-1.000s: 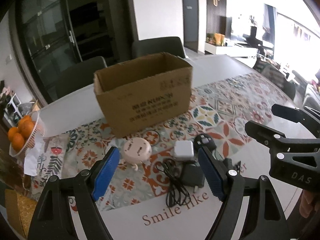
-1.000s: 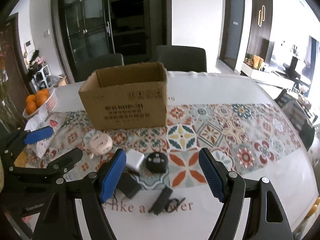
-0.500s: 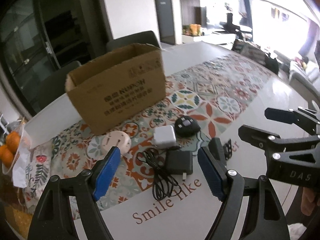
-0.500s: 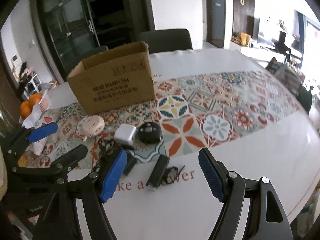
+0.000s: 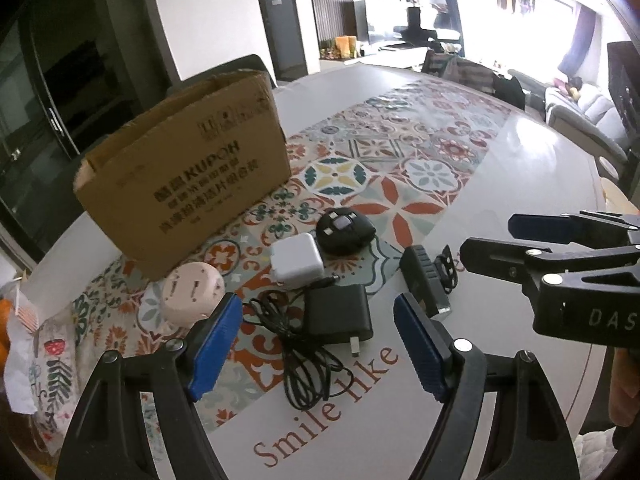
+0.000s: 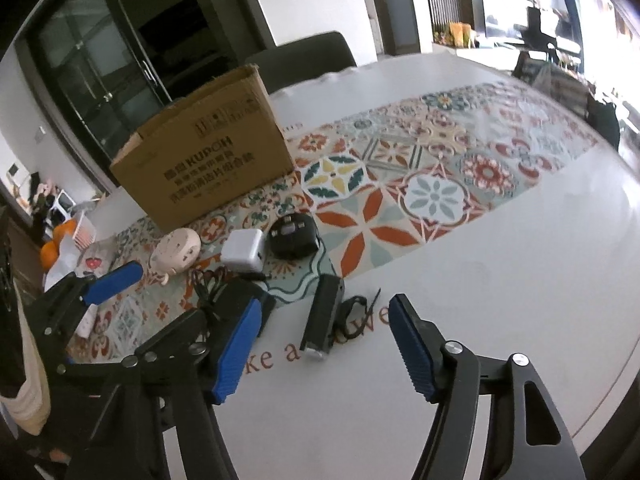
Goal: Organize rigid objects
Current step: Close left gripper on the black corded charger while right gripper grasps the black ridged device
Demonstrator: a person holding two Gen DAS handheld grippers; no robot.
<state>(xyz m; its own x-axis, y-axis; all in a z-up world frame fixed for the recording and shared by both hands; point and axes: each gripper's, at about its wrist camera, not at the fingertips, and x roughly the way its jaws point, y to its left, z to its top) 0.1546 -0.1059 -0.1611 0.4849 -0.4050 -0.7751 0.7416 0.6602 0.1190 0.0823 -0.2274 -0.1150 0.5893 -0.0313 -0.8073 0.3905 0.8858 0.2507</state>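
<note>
An open cardboard box (image 5: 184, 184) stands on the patterned runner (image 5: 420, 168). In front of it lie a pink round socket (image 5: 192, 292), a white charger cube (image 5: 298, 260), a black round device (image 5: 344, 230), a black power adapter (image 5: 340, 316) with its coiled cable (image 5: 304, 364), and a black bar-shaped device (image 6: 324, 316) with a strap. My left gripper (image 5: 316, 320) hangs open over the adapter and cable. My right gripper (image 6: 324, 308) hovers over the black bar, its jaws closing. The bar sits between the pads, untouched.
The white table (image 6: 480, 280) has printed lettering near its front edge. A basket of oranges (image 6: 60, 240) and a patterned cloth (image 5: 52, 372) sit at the far left. Dark chairs (image 6: 308, 56) stand behind the box. The right gripper's fingers (image 5: 532, 228) reach in beside the bar.
Both grippers have sunk toward the items and rolled, so the table looks tilted and nearer. The right jaws have narrowed. No object has moved.
</note>
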